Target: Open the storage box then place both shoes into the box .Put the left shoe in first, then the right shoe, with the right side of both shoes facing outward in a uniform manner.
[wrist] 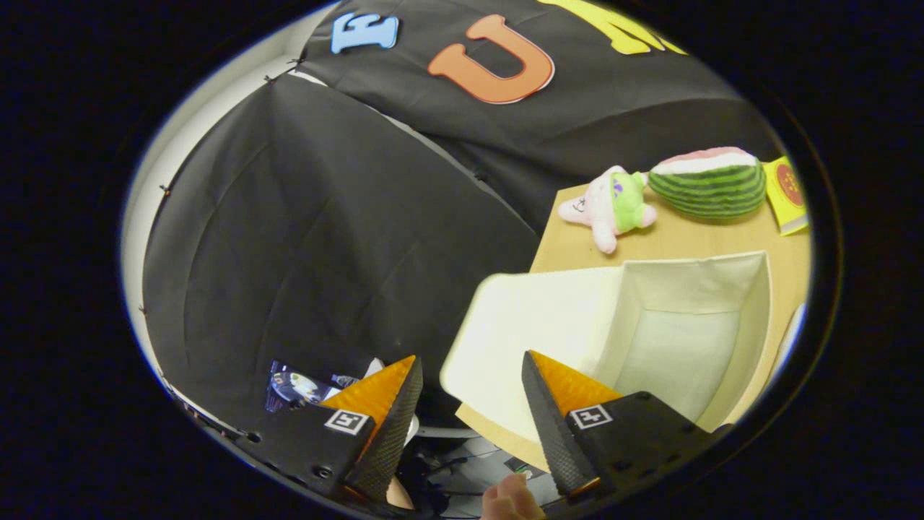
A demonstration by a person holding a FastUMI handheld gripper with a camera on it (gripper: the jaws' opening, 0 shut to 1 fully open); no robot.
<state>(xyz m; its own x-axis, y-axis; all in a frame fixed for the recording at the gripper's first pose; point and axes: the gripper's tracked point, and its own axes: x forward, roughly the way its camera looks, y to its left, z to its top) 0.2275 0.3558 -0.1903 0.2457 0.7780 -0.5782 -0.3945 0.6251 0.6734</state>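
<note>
A cream fabric storage box (754, 303) stands open on the wooden table (570, 249), its lid (534, 325) folded out flat toward the table's near corner. The box's inside looks bare. My gripper (473, 379) is open, with nothing between its fingers. One finger (393, 426) hangs past the table's edge, over the dark cloth. The other finger (556, 426) sits over the lid's near edge. I see no shoes.
Beyond the box lie a pink and green plush toy (613, 206), a watermelon-slice plush (711, 182) and a yellow packet (787, 193). Black cloth drapes past the table's edge. Below the fingers are a person's fingertips (509, 500) and some clutter (299, 386) on the floor.
</note>
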